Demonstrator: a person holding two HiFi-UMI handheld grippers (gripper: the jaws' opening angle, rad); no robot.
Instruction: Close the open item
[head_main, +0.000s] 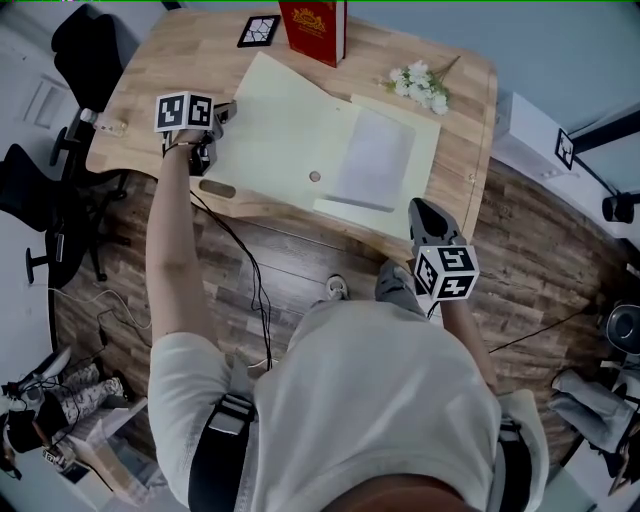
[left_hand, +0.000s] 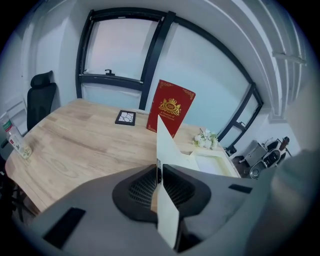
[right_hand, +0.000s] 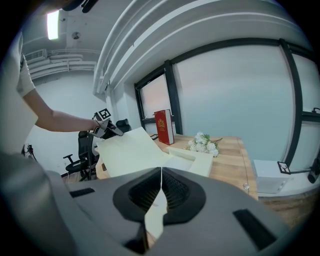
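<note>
An open cream folder (head_main: 290, 130) lies on the wooden table (head_main: 150, 80), with a white sheet (head_main: 375, 160) in its right half. My left gripper (head_main: 218, 122) is at the folder's left edge and is shut on the left flap (left_hand: 167, 145), which rises edge-on between the pads (left_hand: 159, 175). My right gripper (head_main: 420, 212) is at the folder's near right edge. In the right gripper view its jaws (right_hand: 160, 186) are pressed onto the cream edge, and the left flap (right_hand: 130, 150) stands tilted up off the table.
A red book (head_main: 315, 30) stands at the table's far edge beside a black-framed tile (head_main: 258, 30). White flowers (head_main: 422, 85) lie at the far right. A small bottle (left_hand: 17, 142) stands at the left corner. Black office chairs (head_main: 90, 50) are on the left, and cables (head_main: 255, 290) run over the floor.
</note>
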